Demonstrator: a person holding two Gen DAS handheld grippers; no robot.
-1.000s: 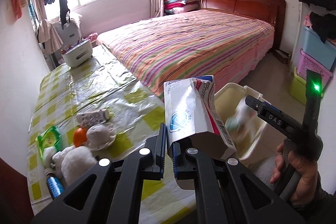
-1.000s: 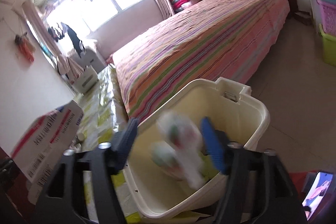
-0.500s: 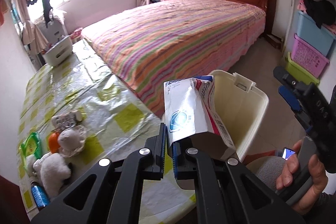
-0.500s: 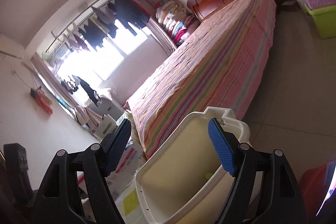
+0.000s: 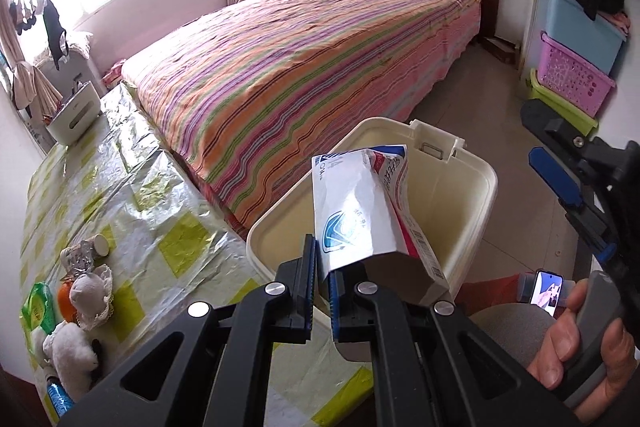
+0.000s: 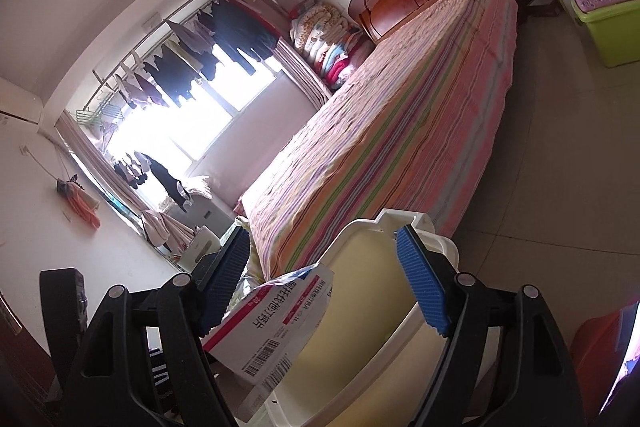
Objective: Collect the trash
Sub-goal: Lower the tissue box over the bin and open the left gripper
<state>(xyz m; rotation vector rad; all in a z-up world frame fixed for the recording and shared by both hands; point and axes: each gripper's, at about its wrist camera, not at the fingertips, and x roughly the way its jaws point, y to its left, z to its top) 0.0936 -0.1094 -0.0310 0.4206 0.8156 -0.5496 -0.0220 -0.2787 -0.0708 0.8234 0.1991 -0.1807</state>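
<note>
1. Above the cream bin [image 5: 460, 195], between bed [image 5: 320, 59] and worktop [image 5: 132, 211]: left tool [image 5: 322, 287] clenched on a crumpled white-and-red carton [image 5: 360, 215], held upright over the bin's open mouth.
2. Off to the right, clear of the bin: right tool [image 6: 324, 283] released, blue pads spread wide, nothing between them; gripped by a hand [image 5: 580, 339].
3. On the worktop's near left end: stuffed toys [image 5: 76, 339], a green packet [image 5: 38, 311], a small tipped cup [image 5: 94, 245].
</note>
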